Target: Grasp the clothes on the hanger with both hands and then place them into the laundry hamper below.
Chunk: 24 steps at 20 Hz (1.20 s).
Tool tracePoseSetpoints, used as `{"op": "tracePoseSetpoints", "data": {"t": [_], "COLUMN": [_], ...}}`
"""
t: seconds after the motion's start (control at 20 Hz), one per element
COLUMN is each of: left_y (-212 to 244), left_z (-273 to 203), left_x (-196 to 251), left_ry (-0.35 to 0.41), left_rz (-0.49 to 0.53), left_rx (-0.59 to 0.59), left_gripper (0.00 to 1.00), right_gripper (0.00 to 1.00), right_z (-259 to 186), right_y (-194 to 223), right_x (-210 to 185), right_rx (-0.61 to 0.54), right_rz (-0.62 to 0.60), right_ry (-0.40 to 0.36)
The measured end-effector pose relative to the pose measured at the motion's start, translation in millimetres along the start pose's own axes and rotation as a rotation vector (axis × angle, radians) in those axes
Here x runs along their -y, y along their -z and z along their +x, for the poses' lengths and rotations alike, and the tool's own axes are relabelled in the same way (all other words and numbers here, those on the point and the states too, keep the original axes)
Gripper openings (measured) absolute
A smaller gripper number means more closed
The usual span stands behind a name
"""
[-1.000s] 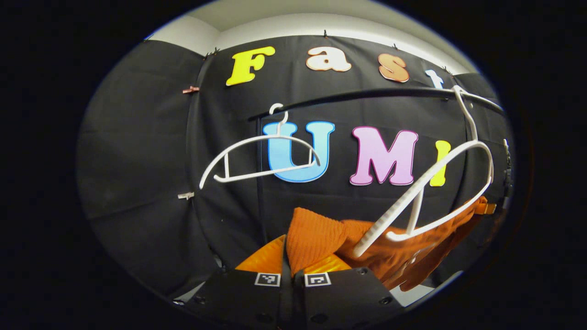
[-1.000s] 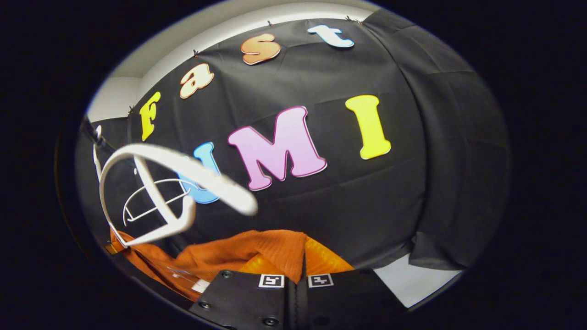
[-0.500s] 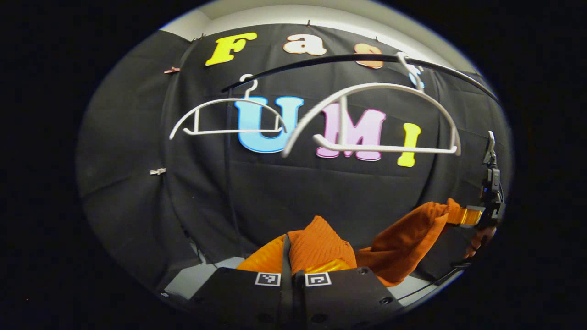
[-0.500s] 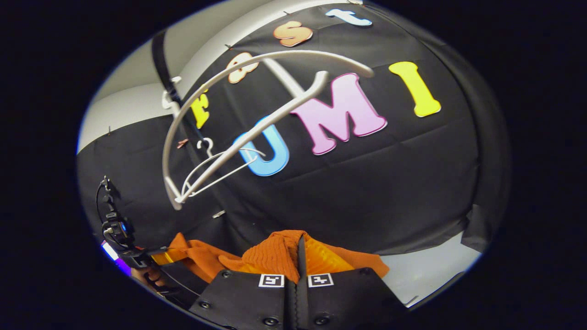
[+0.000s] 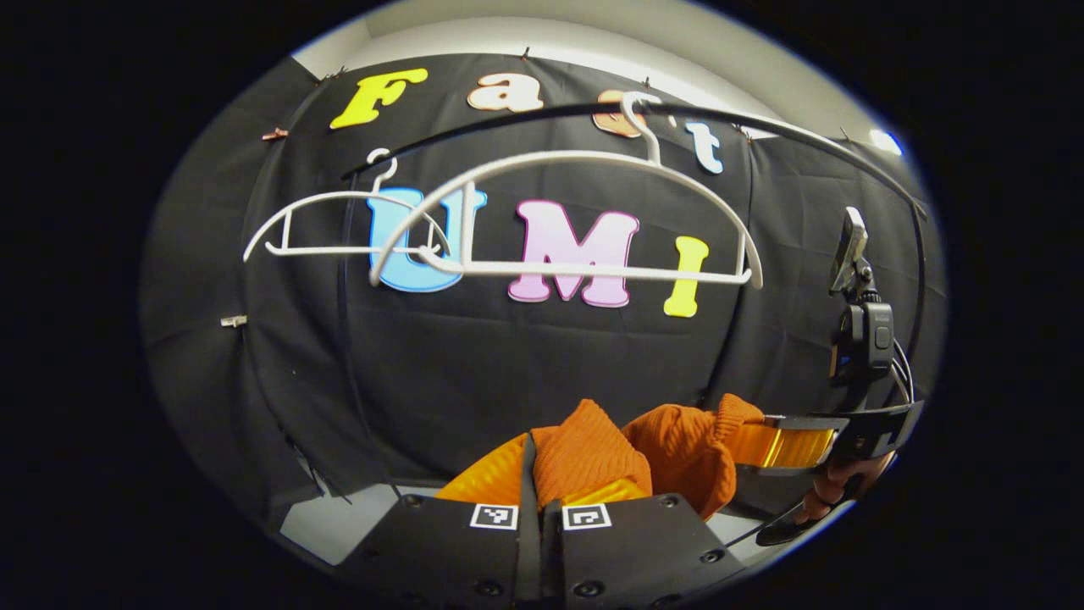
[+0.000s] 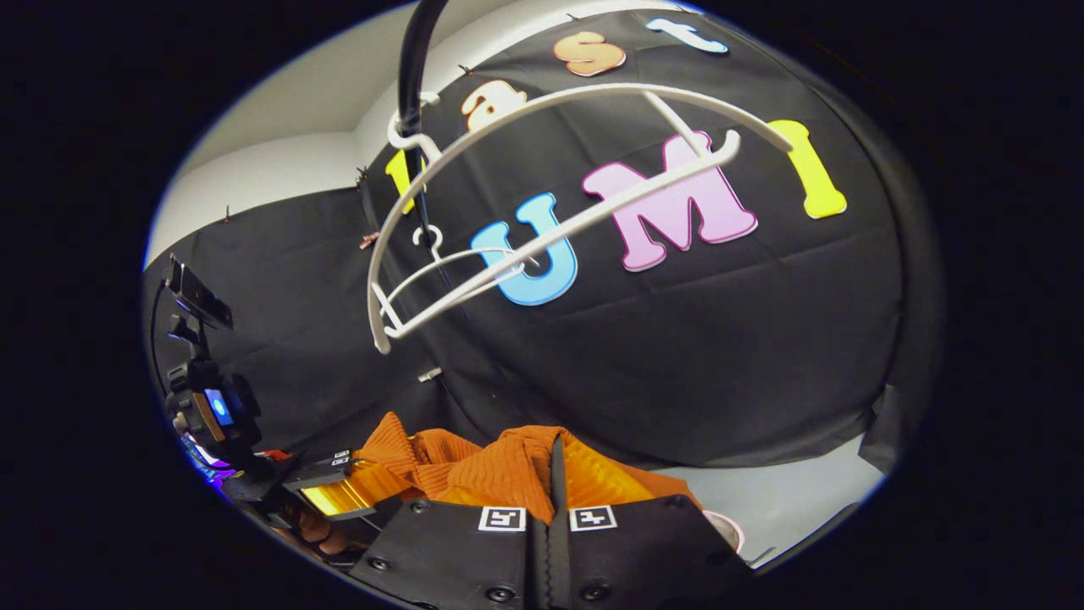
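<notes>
Holding the orange garment (image 5: 593,440) between my left jaws (image 5: 539,508), which are clamped on a ribbed fold of it at the bottom of the left gripper view, I count the first part of the job done: the near hanger (image 5: 567,216) hangs bare and level from the rod (image 5: 525,119), with a second bare hanger (image 5: 339,229) behind it to the left. Across to the right in this view I see my right jaws (image 5: 788,445), their amber fingers pressed on the other end of the cloth, and the hand (image 5: 834,487) under them. A second ago that near hanger was tipped steeply with the cloth draped at its low end; half a second ago it had swung up level, and now my two ends of the cloth sit closer together and lower against the wall. In the right gripper view my right jaws (image 6: 549,512) are likewise clamped on a bunch of the garment (image 6: 508,466), my left jaws (image 6: 334,496) grip it just beside to the left, and the near hanger (image 6: 550,203) swings free overhead, higher in the picture than before. What is left, I judge, is lowering and letting go into the hamper, which I cannot make out for certain.
</notes>
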<state>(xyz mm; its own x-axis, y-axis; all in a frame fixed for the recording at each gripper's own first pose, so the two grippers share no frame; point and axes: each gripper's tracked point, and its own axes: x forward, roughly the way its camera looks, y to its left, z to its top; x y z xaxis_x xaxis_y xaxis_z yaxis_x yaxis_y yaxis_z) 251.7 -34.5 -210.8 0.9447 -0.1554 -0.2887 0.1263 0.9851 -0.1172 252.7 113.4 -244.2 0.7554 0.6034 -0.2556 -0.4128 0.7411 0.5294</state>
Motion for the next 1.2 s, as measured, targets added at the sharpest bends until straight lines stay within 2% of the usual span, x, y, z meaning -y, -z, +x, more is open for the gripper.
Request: {"op": "tracePoseSetpoints", "data": {"t": [0.2, 0.45, 0.85, 1.1, 1.2], "left_y": [46.8, 105.4, 206.4, 248.2, 255.0], "left_z": [21.6, 50.7, 74.6, 76.1, 74.4], "left_x": [6.0, -7.0, -14.4, -20.7, -26.9], "left_ry": [0.006, -0.038, -0.053, -0.09, -0.12], "left_rz": [-0.015, -0.07, -0.035, 0.005, -0.011], "left_rx": [-0.086, -0.199, -0.383, -0.492, -0.499], "left_gripper": [0.05, 0.05, 0.05, 0.06, 0.07], "right_gripper": [0.04, 0.04, 0.05, 0.05, 0.09], "right_z": [14.2, 24.1, 34.6, 26.3, 24.1], "right_y": [41.8, 97.8, 187.8, 230.9, 238.0], "right_x": [33.7, 75.5, 138.2, 171.5, 177.8], "right_rx": [-0.095, -0.226, -0.427, -0.557, -0.582], "right_rz": [-0.012, -0.046, -0.172, -0.271, -0.282], "right_ry": [0.073, 0.158, 0.3, 0.353, 0.373]}}
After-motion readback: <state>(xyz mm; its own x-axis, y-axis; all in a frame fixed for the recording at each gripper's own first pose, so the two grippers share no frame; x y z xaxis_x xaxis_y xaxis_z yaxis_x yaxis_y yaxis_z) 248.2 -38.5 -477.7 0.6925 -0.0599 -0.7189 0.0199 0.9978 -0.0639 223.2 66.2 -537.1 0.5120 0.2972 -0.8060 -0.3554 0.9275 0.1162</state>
